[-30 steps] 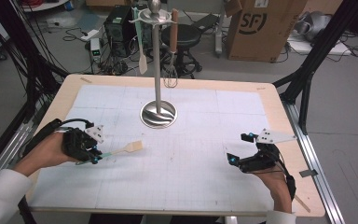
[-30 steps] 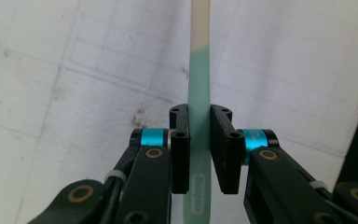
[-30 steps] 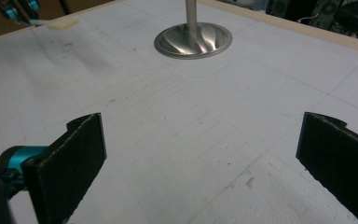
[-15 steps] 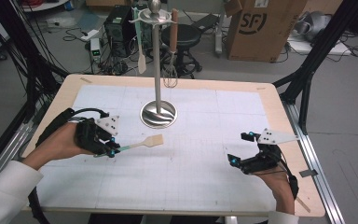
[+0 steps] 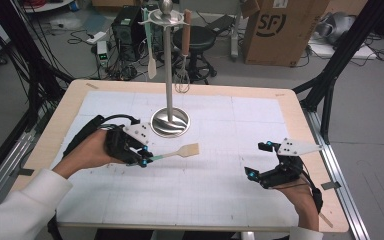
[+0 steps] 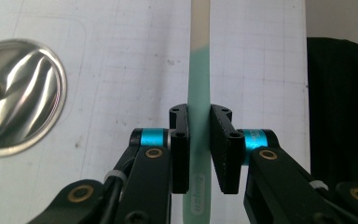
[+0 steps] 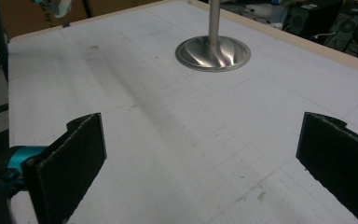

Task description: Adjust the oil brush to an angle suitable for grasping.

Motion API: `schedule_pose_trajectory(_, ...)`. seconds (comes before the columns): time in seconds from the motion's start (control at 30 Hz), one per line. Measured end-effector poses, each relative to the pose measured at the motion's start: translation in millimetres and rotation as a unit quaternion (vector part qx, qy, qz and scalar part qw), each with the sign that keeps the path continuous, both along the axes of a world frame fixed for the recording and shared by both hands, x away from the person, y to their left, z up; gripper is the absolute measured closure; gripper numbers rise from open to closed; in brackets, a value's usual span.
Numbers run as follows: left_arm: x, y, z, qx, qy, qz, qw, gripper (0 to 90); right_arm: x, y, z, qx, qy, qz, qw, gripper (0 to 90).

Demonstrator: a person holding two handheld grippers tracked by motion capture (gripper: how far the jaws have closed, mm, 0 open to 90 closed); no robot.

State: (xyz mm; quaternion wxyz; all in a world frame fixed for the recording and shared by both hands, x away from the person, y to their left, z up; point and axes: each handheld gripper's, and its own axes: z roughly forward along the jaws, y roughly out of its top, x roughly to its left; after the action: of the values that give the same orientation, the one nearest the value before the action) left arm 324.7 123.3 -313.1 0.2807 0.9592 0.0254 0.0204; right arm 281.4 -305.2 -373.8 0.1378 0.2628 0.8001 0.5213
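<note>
In the left gripper view the spatula [image 6: 199,70] is cut off by the top edge, so its blade is out of frame, and the stand's round base [image 6: 18,95] is clipped at the left edge. The embossed lettering low on the spatula's green handle is too blurred to read. In the right gripper view the stand's pole [image 7: 216,21] is cut off at the top edge, and the right-hand jaw runs off the lower right corner.

Left gripper [image 5: 142,159]: black body, cyan collars behind jaws, brass-coloured pivot screws, white zip tie on linkage, grey three-cornered plate on top, black cable looping back. Right gripper [image 5: 260,161]: same black build, blue accents, grey plate, flat black pads. Person: white sleeves on both forearms.
</note>
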Motion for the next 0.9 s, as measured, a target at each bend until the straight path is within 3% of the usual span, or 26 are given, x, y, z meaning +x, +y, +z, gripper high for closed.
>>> schedule_pose_trajectory(0.2,5.1,-22.0,-16.6,0.01,0.001,-0.016,0.9998,78.6,-0.9,0.3,1.0,-0.004,0.001,0.01,0.9999,0.0)
schedule_pose_trajectory(0.63,10.0,-73.5,-59.3,0.018,0.023,-0.036,0.9989,78.6,-1.1,4.3,1.0,-0.017,0.008,0.03,0.9994,0.0)
schedule_pose_trajectory(0.9,9.4,-102.9,-80.0,0.012,0.037,-0.05,0.998,78.6,-0.3,4.9,0.3,-0.016,0.009,0.03,0.9994,0.0)
